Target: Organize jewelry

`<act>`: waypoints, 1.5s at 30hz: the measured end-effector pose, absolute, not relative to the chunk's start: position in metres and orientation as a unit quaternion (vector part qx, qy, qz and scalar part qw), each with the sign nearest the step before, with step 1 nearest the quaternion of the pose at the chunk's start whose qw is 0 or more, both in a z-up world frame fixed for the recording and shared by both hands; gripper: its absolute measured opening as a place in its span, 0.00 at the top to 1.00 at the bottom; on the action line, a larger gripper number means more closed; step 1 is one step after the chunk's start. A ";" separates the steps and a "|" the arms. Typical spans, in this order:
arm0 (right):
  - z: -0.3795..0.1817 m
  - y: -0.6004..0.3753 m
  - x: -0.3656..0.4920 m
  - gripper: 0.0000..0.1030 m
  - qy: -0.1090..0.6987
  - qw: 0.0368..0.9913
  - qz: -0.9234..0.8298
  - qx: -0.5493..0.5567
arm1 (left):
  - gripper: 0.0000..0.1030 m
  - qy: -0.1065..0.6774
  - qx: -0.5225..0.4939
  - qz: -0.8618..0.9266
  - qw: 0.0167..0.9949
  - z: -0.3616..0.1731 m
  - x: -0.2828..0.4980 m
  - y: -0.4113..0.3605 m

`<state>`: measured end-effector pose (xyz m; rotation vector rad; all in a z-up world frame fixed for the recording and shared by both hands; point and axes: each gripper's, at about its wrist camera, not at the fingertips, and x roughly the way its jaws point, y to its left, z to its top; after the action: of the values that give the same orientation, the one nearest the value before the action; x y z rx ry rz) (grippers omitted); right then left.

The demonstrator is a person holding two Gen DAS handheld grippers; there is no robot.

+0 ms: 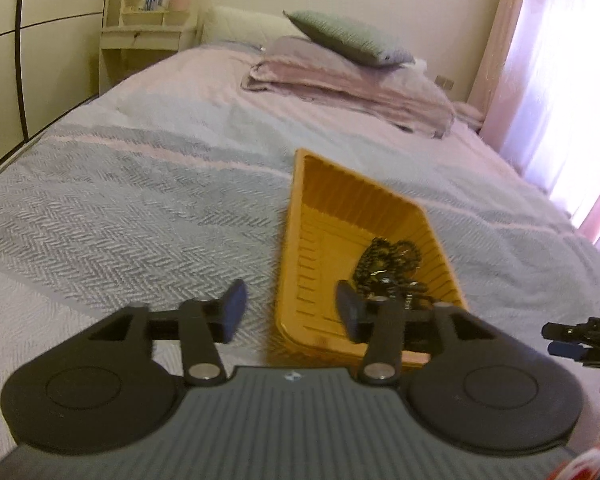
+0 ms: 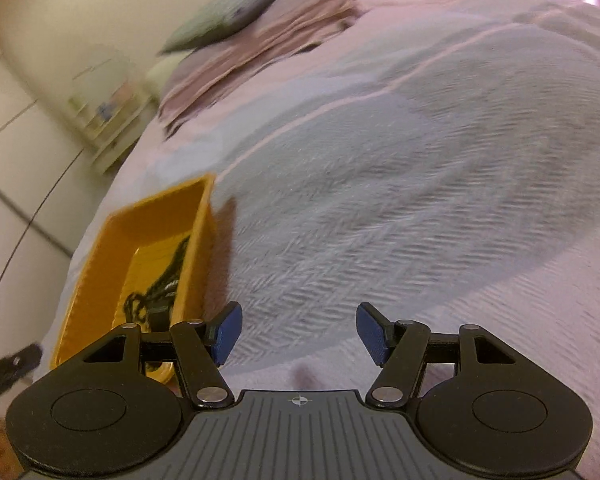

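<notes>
Hovering over the bed (image 1: 140, 208), both spread and holding nothing.
Left hand-held gripper (image 1: 292, 314) straddling yellow tray (image 1: 324, 344) wall; right hand-held gripper (image 2: 299, 330) beside it; dark chain (image 1: 388, 268) blurring inside.

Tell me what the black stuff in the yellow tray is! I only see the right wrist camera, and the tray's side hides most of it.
Observer: The left wrist view looks straight into the yellow tray. It is a dark chain, bunched in one heap.
Operator: Is anything else in there?
Observer: No. The rest of the tray floor that shows is bare ribbed plastic.
Operator: Is the other gripper holding the chain?
Observer: No. The left gripper is open, with one finger over the tray near the chain and the other over the bedspread.
</notes>
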<state>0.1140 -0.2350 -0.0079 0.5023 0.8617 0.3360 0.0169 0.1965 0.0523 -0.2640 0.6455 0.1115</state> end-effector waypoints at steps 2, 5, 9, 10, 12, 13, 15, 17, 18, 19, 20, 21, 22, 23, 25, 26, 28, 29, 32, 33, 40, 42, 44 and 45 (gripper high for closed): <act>-0.002 -0.241 0.103 0.37 0.399 0.874 0.148 0.236 | 0.28 0.309 -0.126 0.050 0.941 0.056 0.006 0.188; 0.004 -0.244 0.088 0.34 0.388 0.888 0.135 0.205 | 0.14 0.302 -0.119 0.047 0.945 0.056 -0.007 0.173; 0.007 -0.248 0.072 0.32 0.391 0.894 0.132 0.177 | 0.06 0.303 -0.107 0.051 0.945 0.047 -0.018 0.149; 0.007 -0.248 0.068 0.31 0.391 0.895 0.133 0.169 | 0.03 0.306 -0.104 0.053 0.945 0.044 -0.019 0.143; 0.006 -0.247 0.063 0.31 0.393 0.898 0.132 0.149 | 0.02 0.309 -0.099 0.061 0.944 0.038 -0.022 0.129; 0.006 -0.247 0.061 0.31 0.393 0.899 0.132 0.141 | 0.00 0.312 -0.097 0.064 0.943 0.035 -0.023 0.122; 0.005 -0.247 0.056 0.31 0.395 0.900 0.134 0.127 | 0.00 0.322 -0.094 0.065 0.940 0.030 -0.023 0.109; 0.003 -0.247 0.053 0.31 0.395 0.901 0.137 0.113 | 0.00 0.331 -0.099 0.064 0.936 0.026 -0.023 0.098; 0.004 -0.247 0.050 0.31 0.395 0.902 0.138 0.104 | 0.00 0.333 -0.101 0.066 0.935 0.024 -0.022 0.093; 0.004 -0.247 0.047 0.31 0.396 0.903 0.139 0.096 | 0.00 0.336 -0.102 0.066 0.934 0.023 -0.022 0.089; 0.004 -0.247 0.045 0.31 0.397 0.902 0.141 0.089 | 0.00 0.342 -0.105 0.064 0.932 0.020 -0.022 0.086; 0.005 -0.247 0.044 0.31 0.398 0.902 0.143 0.084 | 0.00 0.347 -0.113 0.058 0.929 0.019 -0.021 0.082; 0.005 -0.247 0.042 0.31 0.398 0.903 0.143 0.079 | 0.00 0.351 -0.120 0.053 0.927 0.018 -0.020 0.080; 0.005 -0.246 0.040 0.31 0.399 0.903 0.142 0.073 | 0.00 0.355 -0.126 0.053 0.925 0.017 -0.020 0.077; 0.004 -0.244 0.037 0.31 0.402 0.902 0.143 0.063 | 0.00 0.366 -0.125 0.054 0.921 0.015 -0.019 0.071; 0.004 -0.242 0.036 0.31 0.404 0.901 0.144 0.061 | 0.00 0.373 -0.121 0.046 0.919 0.013 -0.017 0.067; 0.002 -0.239 0.033 0.31 0.406 0.900 0.148 0.058 | 0.00 0.384 -0.114 0.038 0.915 0.011 -0.015 0.061; 0.001 -0.237 0.032 0.31 0.409 0.899 0.149 0.056 | 0.00 0.387 -0.110 0.037 0.915 0.010 -0.015 0.058; -0.001 -0.229 0.029 0.31 0.415 0.895 0.154 0.049 | 0.00 0.395 -0.093 0.035 0.913 0.007 -0.014 0.049; -0.002 -0.226 0.029 0.31 0.417 0.894 0.156 0.046 | 0.00 0.397 -0.089 0.035 0.913 0.006 -0.014 0.048; -0.006 -0.208 0.023 0.31 0.422 0.892 0.163 0.027 | 0.00 0.399 -0.074 0.038 0.913 0.001 -0.017 0.042; -0.006 -0.205 0.021 0.31 0.423 0.890 0.168 0.023 | 0.00 0.392 -0.067 0.047 0.916 0.001 -0.020 0.040; -0.006 -0.202 0.020 0.31 0.424 0.889 0.172 0.017 | 0.00 0.390 -0.062 0.047 0.917 0.001 -0.021 0.038; -0.006 -0.200 0.019 0.31 0.424 0.889 0.173 0.014 | 0.00 0.389 -0.063 0.047 0.918 0.001 -0.022 0.038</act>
<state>0.0192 -0.2002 -0.0065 0.0294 0.8813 0.3592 -0.0215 0.0378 0.0010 -0.1294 0.8009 0.0968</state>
